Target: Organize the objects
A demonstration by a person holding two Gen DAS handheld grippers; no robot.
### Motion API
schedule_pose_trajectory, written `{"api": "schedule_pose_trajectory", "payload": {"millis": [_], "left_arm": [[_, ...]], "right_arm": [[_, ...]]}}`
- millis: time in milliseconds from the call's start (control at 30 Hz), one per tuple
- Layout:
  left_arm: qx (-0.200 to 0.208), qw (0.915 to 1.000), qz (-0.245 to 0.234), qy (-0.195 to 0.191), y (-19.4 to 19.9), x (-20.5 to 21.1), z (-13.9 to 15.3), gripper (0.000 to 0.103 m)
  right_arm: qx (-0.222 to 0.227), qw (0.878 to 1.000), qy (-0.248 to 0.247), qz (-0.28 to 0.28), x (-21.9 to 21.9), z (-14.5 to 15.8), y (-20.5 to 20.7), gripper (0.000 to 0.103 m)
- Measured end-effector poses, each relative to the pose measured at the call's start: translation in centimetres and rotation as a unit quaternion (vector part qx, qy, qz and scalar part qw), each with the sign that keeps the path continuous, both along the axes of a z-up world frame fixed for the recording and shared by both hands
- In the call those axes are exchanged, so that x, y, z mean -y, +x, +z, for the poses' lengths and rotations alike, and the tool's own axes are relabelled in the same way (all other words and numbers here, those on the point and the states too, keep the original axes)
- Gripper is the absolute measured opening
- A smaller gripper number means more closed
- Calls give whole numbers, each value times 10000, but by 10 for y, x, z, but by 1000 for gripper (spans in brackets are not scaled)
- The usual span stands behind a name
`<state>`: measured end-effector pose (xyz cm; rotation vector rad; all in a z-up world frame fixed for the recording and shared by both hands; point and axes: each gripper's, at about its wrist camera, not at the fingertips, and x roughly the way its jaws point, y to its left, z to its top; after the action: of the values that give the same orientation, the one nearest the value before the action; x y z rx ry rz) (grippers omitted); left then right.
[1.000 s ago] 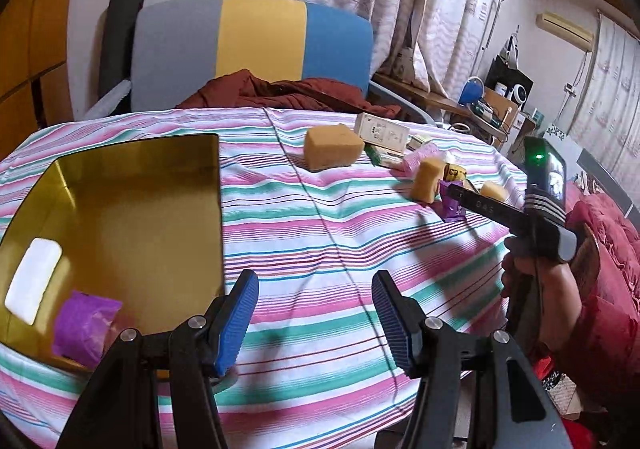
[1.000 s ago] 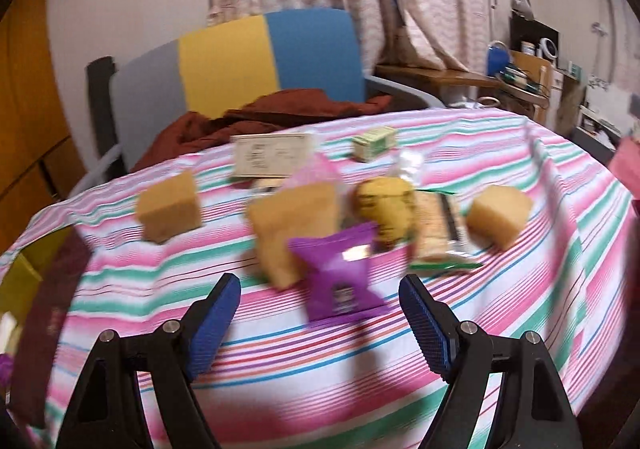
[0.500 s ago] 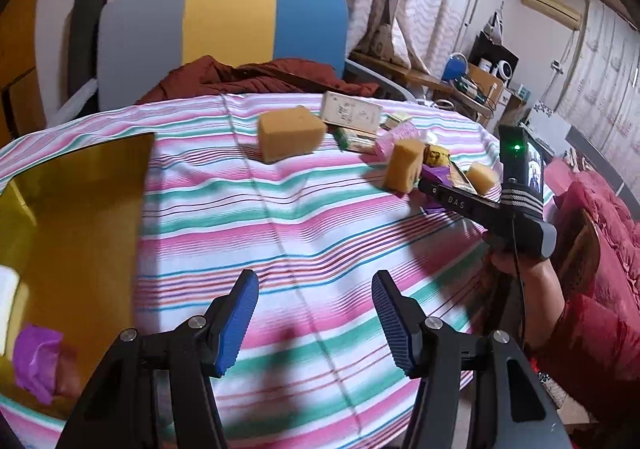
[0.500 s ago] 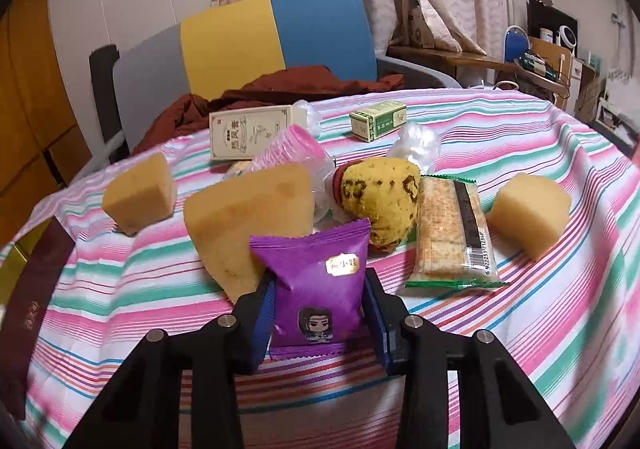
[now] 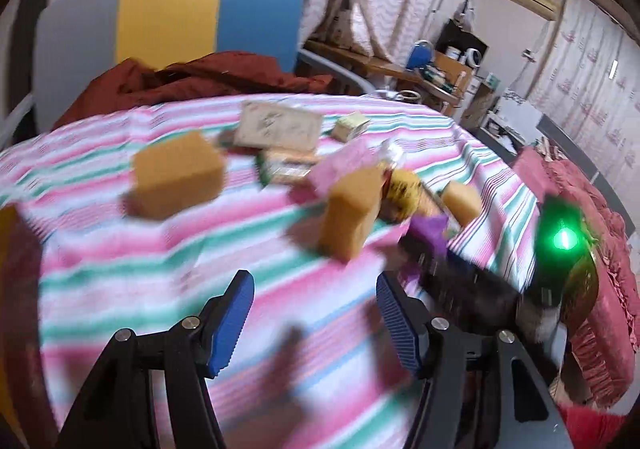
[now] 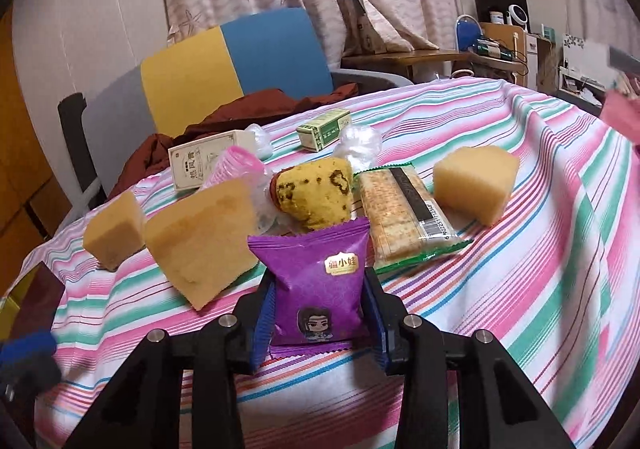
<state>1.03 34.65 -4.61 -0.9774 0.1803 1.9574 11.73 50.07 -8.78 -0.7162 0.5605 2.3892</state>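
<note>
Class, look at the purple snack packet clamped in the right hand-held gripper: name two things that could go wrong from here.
1. The right hand-held gripper squeezes the soft purple foil snack packet; its contents might get crushed.
2. The large yellow sponge wedge and the spotted yellow cake roll sit close by; lifting could knock them.

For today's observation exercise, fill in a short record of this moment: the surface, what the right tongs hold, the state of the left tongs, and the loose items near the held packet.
surface: table with striped cloth
right tongs: shut on purple snack packet
left tongs: opening, nothing between the pads
nearest sponge block: left of the packet
spotted yellow cake: just behind the packet
cracker pack: right of the packet, lying flat
</note>
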Motion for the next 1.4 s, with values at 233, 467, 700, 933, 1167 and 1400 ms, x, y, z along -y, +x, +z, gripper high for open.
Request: {"api": "schedule_pose_trajectory", "payload": {"millis": [233,467,700,933,1167,1400], "left_arm": [[-92,9995,-265,-148,-18,-62,-7,65],[189,9988,-416,-172,-29,-77,-31,42],[-592,9961,-643,-149,-6,-44,-35,35],[-337,9986,-400,82,-8,-4,-31,34],[-232,9993,-92,264,-5,41,-36,34],[-327,9993,-89,144,9,63,-47,33]], "right_arm": [[-70,9999,-119,18,-3,-3,1,41],[-77,9999,-150,17,-4,-5,1,42],[-101,9998,-178,25,-4,-6,1,42],[-88,9998,-167,23,-4,-7,1,42],[-22,9999,-103,5,-3,-6,0,42],[99,9995,-211,230,-3,-4,-5,53]]}}
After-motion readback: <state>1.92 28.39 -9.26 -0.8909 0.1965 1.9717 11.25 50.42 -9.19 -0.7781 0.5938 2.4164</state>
